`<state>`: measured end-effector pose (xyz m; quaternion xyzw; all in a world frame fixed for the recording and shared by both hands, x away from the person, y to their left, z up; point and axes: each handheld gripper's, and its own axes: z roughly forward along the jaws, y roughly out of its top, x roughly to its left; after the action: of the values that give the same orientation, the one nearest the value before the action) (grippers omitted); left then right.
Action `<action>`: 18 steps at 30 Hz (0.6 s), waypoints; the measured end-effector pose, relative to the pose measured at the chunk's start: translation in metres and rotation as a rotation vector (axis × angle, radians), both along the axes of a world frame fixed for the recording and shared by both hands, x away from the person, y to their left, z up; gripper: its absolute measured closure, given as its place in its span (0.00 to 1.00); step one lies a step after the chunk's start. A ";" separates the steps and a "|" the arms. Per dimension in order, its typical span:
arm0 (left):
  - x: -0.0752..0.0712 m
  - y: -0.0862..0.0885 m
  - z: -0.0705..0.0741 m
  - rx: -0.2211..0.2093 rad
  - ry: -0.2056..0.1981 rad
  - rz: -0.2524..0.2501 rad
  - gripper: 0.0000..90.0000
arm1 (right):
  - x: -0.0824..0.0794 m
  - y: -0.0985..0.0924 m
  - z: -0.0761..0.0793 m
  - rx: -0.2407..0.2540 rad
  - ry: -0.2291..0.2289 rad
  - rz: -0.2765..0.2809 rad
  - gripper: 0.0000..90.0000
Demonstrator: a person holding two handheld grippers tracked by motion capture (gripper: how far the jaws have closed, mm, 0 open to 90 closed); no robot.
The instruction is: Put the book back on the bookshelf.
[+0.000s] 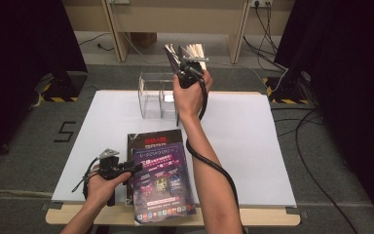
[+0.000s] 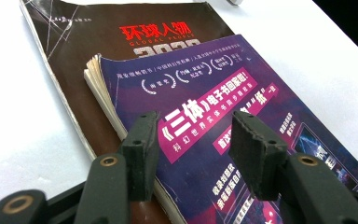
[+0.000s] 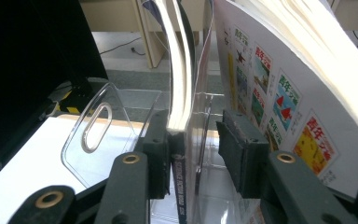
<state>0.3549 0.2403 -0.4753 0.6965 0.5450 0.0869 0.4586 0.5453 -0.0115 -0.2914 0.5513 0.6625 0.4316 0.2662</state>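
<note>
My right gripper (image 1: 187, 62) (image 3: 193, 126) is raised over a clear acrylic holder (image 1: 153, 95) (image 3: 98, 126) at the back of the white board (image 1: 253, 141). Its jaws stand apart around a dark-spined magazine (image 1: 171, 52) (image 3: 179, 93). The left pad lies against the spine and a gap separates the right pad from it. A white magazine (image 1: 195, 49) (image 3: 270, 84) with small colourful pictures leans beside it. At the front, my left gripper (image 1: 136, 168) (image 2: 193, 130) hangs open just over a purple magazine (image 1: 163, 180) (image 2: 214, 93), which lies on a dark magazine (image 1: 151, 139) (image 2: 121, 37).
The board lies on a wooden table (image 1: 175, 217). Black curtains hang at both sides. Cables (image 1: 316, 161) run over the carpet at the right, and wooden furniture legs stand behind the table. Bare board lies to the right of the stacked magazines.
</note>
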 end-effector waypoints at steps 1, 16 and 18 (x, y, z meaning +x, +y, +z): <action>0.000 0.000 0.000 0.000 -0.001 0.000 0.57 | -0.001 0.000 0.000 -0.001 0.001 0.002 0.71; 0.002 0.001 0.002 -0.001 -0.007 0.006 0.57 | -0.012 -0.004 -0.006 0.004 0.021 0.040 0.68; 0.002 0.000 0.002 -0.004 -0.008 0.001 0.57 | -0.013 -0.004 -0.006 0.009 0.026 0.038 0.68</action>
<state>0.3571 0.2399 -0.4734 0.6951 0.5437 0.0888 0.4620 0.5320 -0.0155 -0.2975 0.5453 0.6742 0.4325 0.2470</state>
